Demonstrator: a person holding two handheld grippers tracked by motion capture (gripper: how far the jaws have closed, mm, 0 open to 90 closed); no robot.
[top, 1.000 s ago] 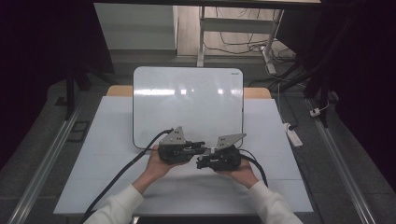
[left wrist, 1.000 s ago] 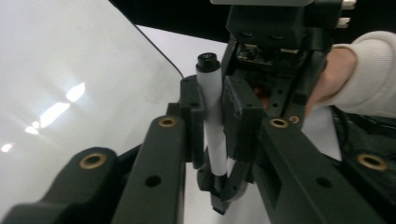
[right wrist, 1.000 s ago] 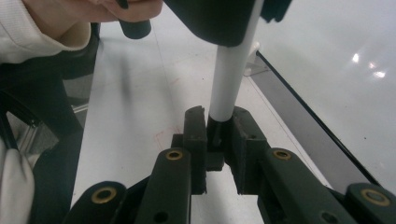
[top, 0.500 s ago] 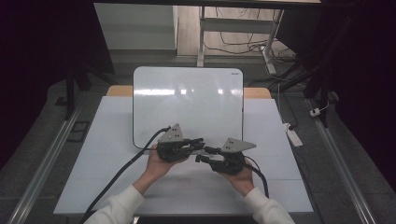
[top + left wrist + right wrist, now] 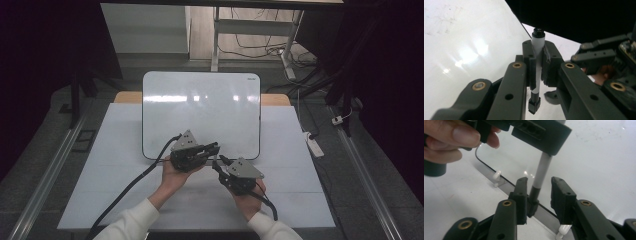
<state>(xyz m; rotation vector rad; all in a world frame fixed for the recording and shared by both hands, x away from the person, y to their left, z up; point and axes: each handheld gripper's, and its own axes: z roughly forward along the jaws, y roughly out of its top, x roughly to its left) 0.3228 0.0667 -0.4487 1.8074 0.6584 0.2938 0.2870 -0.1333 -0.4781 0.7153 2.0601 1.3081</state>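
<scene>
A white-barrelled marker (image 5: 537, 57) with a black cap (image 5: 534, 105) is clamped across my left gripper (image 5: 539, 47), which is shut on the barrel. In the high view my left gripper (image 5: 215, 148) hangs over the near edge of a whiteboard (image 5: 200, 110). My right gripper (image 5: 219, 162) sits just to its right and nearer the person. In the right gripper view, my right gripper (image 5: 539, 181) is open, its jaws standing on either side of the marker's black cap (image 5: 533, 196). The cap is close to the left jaw, and the barrel (image 5: 543, 168) rises into the left gripper (image 5: 536, 130).
The whiteboard lies flat on a white table (image 5: 300, 195), with small white clips (image 5: 497, 175) on its edge. A hand (image 5: 451, 137) holds the left gripper. A power strip (image 5: 314, 145) and cables lie on the floor to the right.
My right gripper has drawn back slightly toward the person and turned its jaws up toward the left gripper's tip. The left gripper has hardly moved and still holds the marker.
</scene>
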